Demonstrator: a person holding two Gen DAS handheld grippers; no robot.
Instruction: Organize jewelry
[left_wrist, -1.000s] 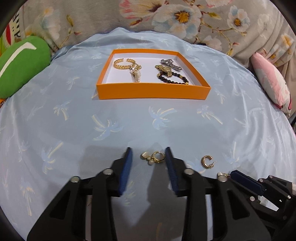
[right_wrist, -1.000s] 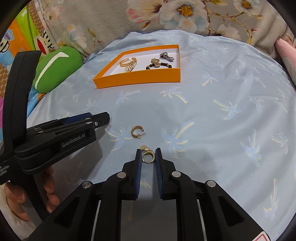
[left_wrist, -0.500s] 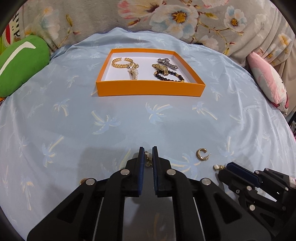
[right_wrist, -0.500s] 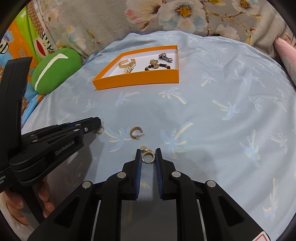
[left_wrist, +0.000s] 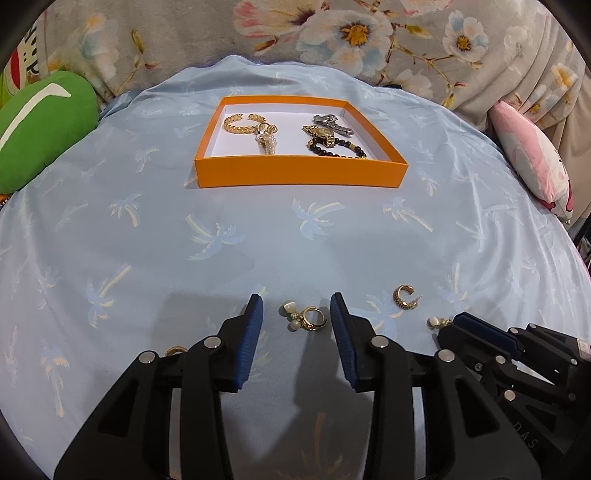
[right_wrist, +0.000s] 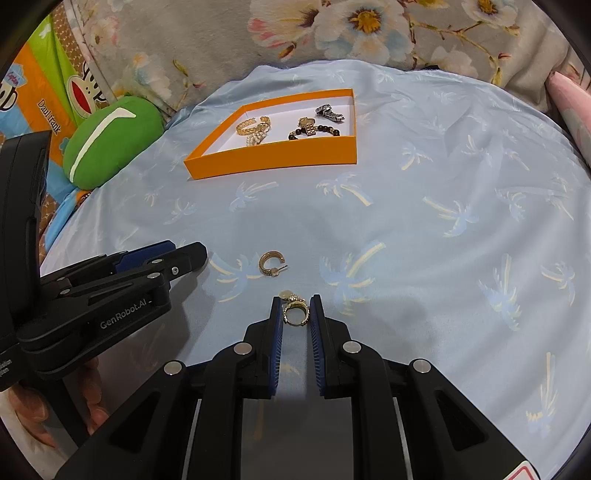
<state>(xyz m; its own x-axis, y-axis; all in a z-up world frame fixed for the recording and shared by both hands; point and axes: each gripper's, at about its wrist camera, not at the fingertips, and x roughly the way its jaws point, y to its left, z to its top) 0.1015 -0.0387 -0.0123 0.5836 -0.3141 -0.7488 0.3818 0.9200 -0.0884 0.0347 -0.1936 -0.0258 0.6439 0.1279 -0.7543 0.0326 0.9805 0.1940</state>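
A gold hoop earring with pearls (left_wrist: 306, 319) lies on the blue cloth between the pads of my left gripper (left_wrist: 295, 308). Its jaws are opening and neither pad touches the earring. My right gripper (right_wrist: 295, 308) is shut on a matching gold hoop earring (right_wrist: 294, 314) low over the cloth; in the left wrist view that gripper (left_wrist: 461, 323) sits at the lower right. A gold C-shaped earring (left_wrist: 405, 297) (right_wrist: 271, 263) lies loose between the two grippers. The orange tray (left_wrist: 299, 171) (right_wrist: 273, 162) at the back holds a gold bracelet, pearls, watches and a black bead bracelet.
A small gold ring (left_wrist: 175, 350) peeks out beside my left finger. A green cushion (left_wrist: 40, 125) lies at the far left, a pink pillow (left_wrist: 532, 162) at the right, and floral fabric behind the tray. A hand (right_wrist: 92, 406) grips the left tool.
My left gripper closed around the pearl earring half a second ago and has since spread apart, leaving the earring on the cloth. The right gripper kept still with its earring.
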